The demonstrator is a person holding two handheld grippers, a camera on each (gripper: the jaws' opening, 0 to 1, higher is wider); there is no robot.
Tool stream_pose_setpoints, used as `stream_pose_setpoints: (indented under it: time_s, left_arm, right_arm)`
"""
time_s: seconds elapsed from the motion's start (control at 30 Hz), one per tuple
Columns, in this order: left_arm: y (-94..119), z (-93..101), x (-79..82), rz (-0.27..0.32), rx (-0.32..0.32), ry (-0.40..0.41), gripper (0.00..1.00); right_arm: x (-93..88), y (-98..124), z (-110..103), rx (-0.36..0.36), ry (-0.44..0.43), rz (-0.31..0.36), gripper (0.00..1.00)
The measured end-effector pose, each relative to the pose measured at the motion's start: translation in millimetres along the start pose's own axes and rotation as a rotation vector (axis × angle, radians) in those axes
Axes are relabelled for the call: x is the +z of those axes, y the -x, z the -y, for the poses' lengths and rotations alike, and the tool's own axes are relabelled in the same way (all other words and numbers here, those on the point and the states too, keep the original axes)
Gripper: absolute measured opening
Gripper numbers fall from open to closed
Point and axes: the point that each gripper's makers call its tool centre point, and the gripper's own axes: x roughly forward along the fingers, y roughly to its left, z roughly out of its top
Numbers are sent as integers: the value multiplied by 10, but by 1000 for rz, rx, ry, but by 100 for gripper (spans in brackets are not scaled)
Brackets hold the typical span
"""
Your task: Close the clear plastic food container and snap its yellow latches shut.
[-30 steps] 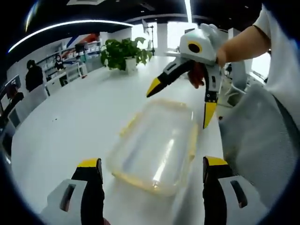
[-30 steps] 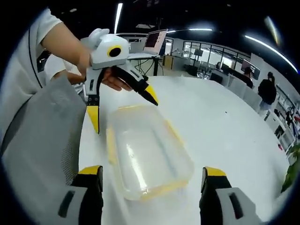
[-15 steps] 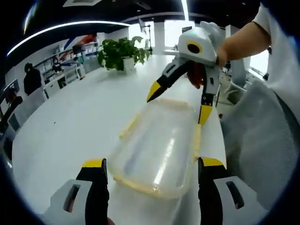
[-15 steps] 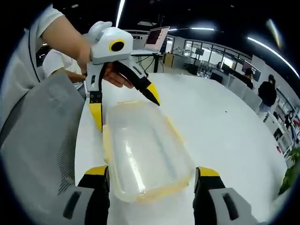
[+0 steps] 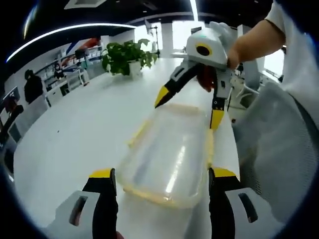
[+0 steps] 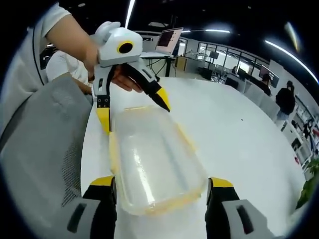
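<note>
Lying flat on the white worktop (image 5: 75, 134), the clear plastic food container (image 5: 169, 154) has its lid on, yellow trim showing along its rim. In the left gripper view the left gripper (image 5: 162, 181) stands with jaws spread wide at the container's near end, grasping nothing, while the right gripper (image 5: 188, 107) hangs over the far end, jaws parted, one tip near the yellow latch (image 5: 210, 149) on the right side. That view also shows a potted plant (image 5: 127, 56) far back. The right gripper view shows a laptop (image 6: 168, 40) behind the left gripper and a grey chair back (image 6: 45, 144) beside the worktop.
</note>
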Motion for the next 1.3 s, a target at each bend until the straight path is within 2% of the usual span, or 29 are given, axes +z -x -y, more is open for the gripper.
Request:
stream_pose_setpoints:
  time_s: [0.37, 0.97, 1.3]
  left_arm:
    - [184, -54, -156, -6, 14, 1, 72]
    - [591, -228, -465, -16, 19, 6, 72]
    - [658, -406, -516, -16, 17, 1, 72]
  right_arm:
    - [164, -157, -105, 4, 2, 5, 73]
    - [539, -525, -270, 10, 6, 11, 73]
    - [661, -658, -174, 8, 6, 12, 73]
